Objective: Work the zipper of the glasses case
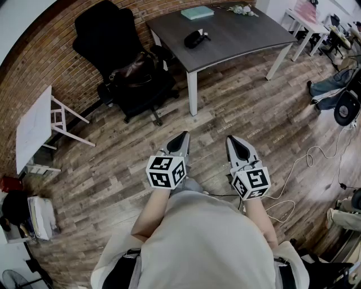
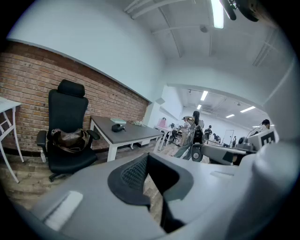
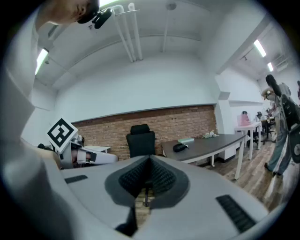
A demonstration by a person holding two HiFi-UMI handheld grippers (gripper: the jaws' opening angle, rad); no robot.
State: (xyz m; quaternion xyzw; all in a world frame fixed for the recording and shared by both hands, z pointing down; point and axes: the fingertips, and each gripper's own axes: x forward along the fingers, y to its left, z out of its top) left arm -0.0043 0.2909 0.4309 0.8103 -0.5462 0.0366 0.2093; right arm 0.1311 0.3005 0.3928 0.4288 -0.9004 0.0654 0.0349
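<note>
A black glasses case [image 1: 195, 38] lies on the dark grey table [image 1: 237, 39] far ahead of me; it shows small in the left gripper view [image 2: 117, 127] and the right gripper view [image 3: 179, 147]. My left gripper [image 1: 183, 137] and right gripper [image 1: 232, 140] hang side by side over the wooden floor, well short of the table. Both are shut with nothing between the jaws. In each gripper view the closed jaws [image 2: 148, 159] [image 3: 149, 161] point towards the table.
A black office chair [image 1: 121, 56] with a brown bag on its seat stands left of the table. A teal book [image 1: 197, 12] and small flowers [image 1: 242, 9] lie at the table's far edge. A white folding table [image 1: 36, 127] is at left. A cable [image 1: 307, 163] trails on the floor at right.
</note>
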